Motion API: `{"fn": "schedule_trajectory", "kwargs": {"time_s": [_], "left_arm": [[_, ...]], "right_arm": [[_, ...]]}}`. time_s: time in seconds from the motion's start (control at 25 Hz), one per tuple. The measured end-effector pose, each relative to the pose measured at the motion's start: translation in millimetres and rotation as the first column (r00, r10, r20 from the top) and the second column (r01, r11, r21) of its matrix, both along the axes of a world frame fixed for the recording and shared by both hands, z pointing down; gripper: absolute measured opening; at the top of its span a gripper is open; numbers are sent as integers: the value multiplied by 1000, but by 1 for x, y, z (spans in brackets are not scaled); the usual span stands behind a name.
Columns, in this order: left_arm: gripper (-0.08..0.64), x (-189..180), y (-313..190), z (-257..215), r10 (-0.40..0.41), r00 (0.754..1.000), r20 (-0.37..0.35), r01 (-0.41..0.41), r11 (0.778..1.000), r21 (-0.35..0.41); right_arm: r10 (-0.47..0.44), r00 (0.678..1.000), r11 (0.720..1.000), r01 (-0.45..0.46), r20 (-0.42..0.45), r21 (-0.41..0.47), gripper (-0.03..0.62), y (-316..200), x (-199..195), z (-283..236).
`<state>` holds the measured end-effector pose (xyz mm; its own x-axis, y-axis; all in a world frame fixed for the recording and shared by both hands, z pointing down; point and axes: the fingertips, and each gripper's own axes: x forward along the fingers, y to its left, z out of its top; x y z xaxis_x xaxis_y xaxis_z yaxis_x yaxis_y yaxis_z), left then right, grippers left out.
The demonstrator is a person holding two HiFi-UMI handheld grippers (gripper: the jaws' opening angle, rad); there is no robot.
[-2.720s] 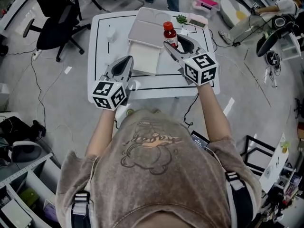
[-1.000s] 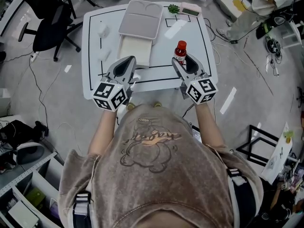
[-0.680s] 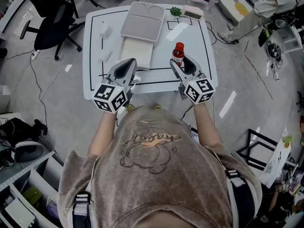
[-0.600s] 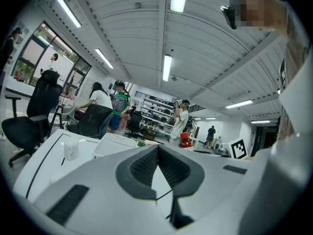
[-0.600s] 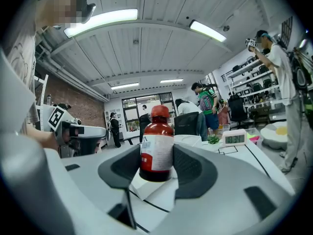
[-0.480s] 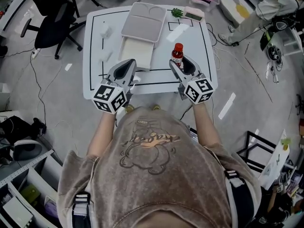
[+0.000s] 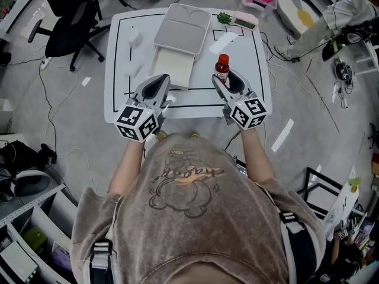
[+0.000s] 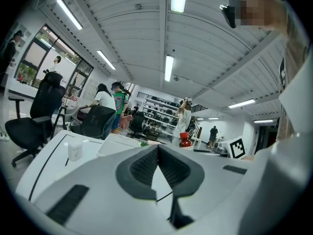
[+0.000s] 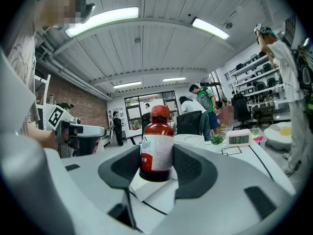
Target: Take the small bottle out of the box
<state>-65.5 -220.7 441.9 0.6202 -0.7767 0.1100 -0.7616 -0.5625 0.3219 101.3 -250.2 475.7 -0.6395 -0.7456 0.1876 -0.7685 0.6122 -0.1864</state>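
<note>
A black chair (image 7: 64, 18) stands on the floor on the left, past the edge of the white table (image 7: 121, 93). On the table, near its left side, sits a small white cup (image 7: 135, 38).

The left gripper (image 7: 159, 78) hangs over the front edge of the table, just beside the box. Its two jaws are pressed together, with nothing between them.

In the middle of the table is the box (image 7: 172, 70). It is open and white inside. Its lid (image 7: 182, 28) is flipped back and lies flat on the far side.

To the right of the box is the small bottle (image 7: 222, 68). It is out of the box. It has a red cap, a white label and dark red drink inside, and it stands up straight. The right gripper (image 7: 224, 77) is pinching it, with one jaw pushing on each side of the label. The bottle is over the front right part of the table. I cannot tell if its bottom touches the table.

At the far right corner of the table are a little green plant (image 7: 225, 19) and, next to it, a small pink clock (image 7: 245, 21).
</note>
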Motion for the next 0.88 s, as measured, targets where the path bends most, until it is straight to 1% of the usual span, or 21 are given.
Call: {"fn": "schedule_trajectory", "kwargs": {"time_s": [0.4, 0.88], "left_arm": [[8, -4, -1, -4, -19, 1000, -4, 19, 1000, 3], [8, -5, 3, -5, -11, 1000, 1, 11, 1000, 0]], "right_arm": [[-2, 1000, 1000, 2, 3, -7, 210, -3, -2, 1], [-10, 1000, 1000, 10, -3, 1, 210, -5, -7, -3]]}}
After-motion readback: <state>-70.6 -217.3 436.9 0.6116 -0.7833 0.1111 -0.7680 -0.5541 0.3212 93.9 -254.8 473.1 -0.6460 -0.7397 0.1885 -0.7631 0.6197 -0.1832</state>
